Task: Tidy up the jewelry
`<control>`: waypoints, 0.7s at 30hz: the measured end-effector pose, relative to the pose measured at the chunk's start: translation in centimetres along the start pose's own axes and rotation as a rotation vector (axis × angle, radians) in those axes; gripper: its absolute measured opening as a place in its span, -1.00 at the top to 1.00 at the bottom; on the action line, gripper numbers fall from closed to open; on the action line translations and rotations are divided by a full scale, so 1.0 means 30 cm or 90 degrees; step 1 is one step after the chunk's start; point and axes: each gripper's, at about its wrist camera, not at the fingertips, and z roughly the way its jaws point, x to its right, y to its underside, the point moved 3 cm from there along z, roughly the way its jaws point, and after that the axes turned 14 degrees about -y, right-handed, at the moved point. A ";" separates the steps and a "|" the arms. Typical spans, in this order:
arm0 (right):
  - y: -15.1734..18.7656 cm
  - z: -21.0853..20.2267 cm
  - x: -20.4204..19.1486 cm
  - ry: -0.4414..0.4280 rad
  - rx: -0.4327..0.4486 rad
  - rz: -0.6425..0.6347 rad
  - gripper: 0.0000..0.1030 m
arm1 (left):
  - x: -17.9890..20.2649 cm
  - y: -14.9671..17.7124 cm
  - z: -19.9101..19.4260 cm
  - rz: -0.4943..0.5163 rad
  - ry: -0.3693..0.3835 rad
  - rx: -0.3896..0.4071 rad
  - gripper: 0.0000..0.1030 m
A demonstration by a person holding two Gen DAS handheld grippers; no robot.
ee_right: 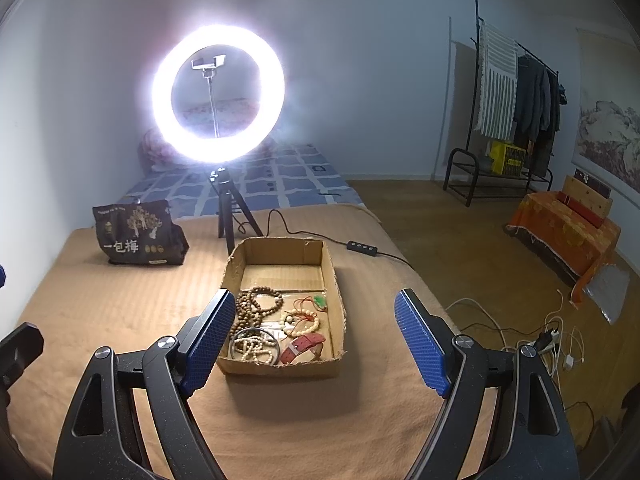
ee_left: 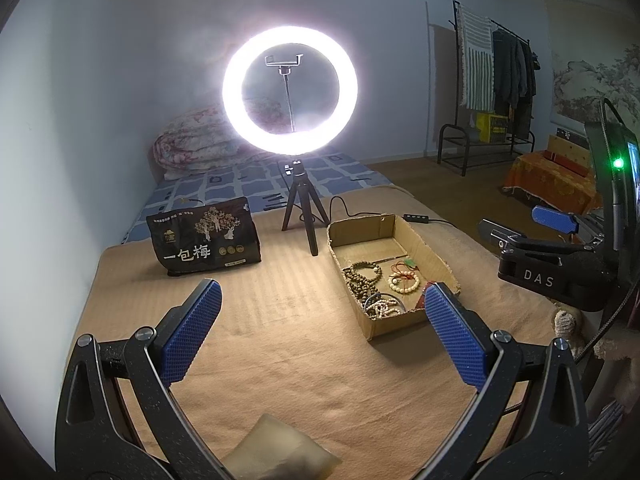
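Observation:
An open cardboard box [ee_right: 335, 280] [ee_left: 428, 248] sits on a tan blanket. In it lie a dark wooden bead string [ee_right: 256, 304] [ee_left: 362, 276], a cream bead bracelet [ee_right: 302, 322] [ee_left: 404, 282], a white bead strand inside a metal bangle [ee_right: 254, 346] [ee_left: 382, 306], a green pendant on red cord [ee_right: 319, 301] and a red strap [ee_right: 302, 347]. My right gripper [ee_right: 316, 336] is open and empty, just in front of and above the box. My left gripper [ee_left: 320, 328] is open and empty, left of the box. The right gripper [ee_left: 556, 220] also shows at the right edge of the left wrist view.
A lit ring light on a small tripod [ee_right: 219, 98] [ee_left: 289, 84] stands behind the box, its cable and switch [ee_right: 362, 249] running right. A black snack bag [ee_right: 138, 236] [ee_left: 204, 238] stands at the back left. A small beige cushion [ee_left: 276, 452] lies near. Cables [ee_right: 556, 336] lie on the floor.

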 end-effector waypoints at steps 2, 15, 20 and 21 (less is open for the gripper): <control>0.003 -0.001 0.000 -0.001 -0.002 0.000 -0.59 | -0.006 -0.001 0.004 -0.001 -0.005 -0.001 -1.00; 0.003 0.008 -0.002 -0.004 -0.009 -0.002 -0.59 | -0.025 0.009 0.022 -0.013 -0.004 -0.021 -1.00; 0.003 0.012 0.000 -0.006 -0.011 0.002 -0.59 | -0.017 0.014 0.018 -0.004 0.004 -0.020 -1.00; 0.003 0.013 -0.001 -0.006 -0.012 0.001 -0.59 | -0.015 0.014 0.014 -0.002 0.005 -0.018 -1.00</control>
